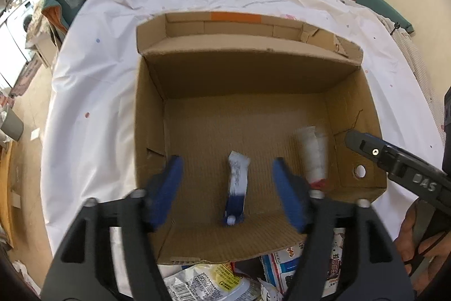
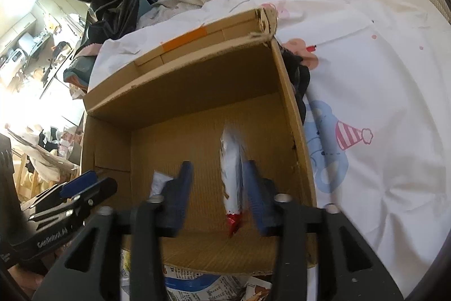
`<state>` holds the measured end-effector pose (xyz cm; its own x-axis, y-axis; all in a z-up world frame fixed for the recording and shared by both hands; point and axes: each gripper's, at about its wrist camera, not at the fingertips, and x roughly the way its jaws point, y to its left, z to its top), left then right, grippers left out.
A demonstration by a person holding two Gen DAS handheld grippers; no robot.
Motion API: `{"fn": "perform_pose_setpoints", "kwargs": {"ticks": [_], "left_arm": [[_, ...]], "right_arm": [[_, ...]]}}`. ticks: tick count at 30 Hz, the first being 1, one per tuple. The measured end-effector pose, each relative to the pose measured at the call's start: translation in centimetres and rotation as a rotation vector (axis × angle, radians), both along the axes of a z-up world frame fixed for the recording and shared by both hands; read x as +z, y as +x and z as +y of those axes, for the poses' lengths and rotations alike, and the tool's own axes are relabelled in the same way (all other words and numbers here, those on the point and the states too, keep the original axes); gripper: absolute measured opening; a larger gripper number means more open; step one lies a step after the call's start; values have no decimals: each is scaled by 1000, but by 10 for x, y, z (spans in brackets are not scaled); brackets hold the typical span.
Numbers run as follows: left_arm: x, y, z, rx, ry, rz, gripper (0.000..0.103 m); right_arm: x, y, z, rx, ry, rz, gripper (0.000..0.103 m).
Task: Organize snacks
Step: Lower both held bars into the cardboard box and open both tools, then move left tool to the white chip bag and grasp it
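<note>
Two snack packets in a cardboard box (image 1: 358, 114) on the bed — blue-ended packet (image 1: 236, 188) between the left gripper (image 1: 228, 193) jaws, red-ended packet (image 2: 232, 182) between the right gripper (image 2: 218, 196) jaws — both jaws wide, gripping nothing.

The left wrist view shows raised letters "AS" on the right tongs (image 1: 366, 143). The right wrist view shows "GenRobot.AI" on the left tongs (image 2: 93, 185). Print on the snack packets (image 1: 282, 270) is too blurred to read.

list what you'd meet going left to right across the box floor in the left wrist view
left blue pad → white-and-blue packet → right blue pad → white packet with a red end → the other gripper
</note>
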<state>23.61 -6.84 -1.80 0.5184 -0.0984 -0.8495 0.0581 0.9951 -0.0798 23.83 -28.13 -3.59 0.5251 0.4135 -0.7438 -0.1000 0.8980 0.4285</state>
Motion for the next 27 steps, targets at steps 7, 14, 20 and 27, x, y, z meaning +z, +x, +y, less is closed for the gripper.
{"fn": "perform_pose_setpoints", "kwargs": {"ticks": [7,14,20,27], "left_arm": [[8,-5,3,6,1,-26,70],[22,-23,4,4,31,-107,70],[34,-45,2,-17,85,-170,70],[42,-61,14,15,96,-191,70]], "right_arm": [[11,-3,-1,-11,-3,-35,83],[22,-9,-5,-17,-1,-59,83],[28,-24,-11,-29,7,-58,83],[42,-58,-15,-11,-9,-71,83]]}}
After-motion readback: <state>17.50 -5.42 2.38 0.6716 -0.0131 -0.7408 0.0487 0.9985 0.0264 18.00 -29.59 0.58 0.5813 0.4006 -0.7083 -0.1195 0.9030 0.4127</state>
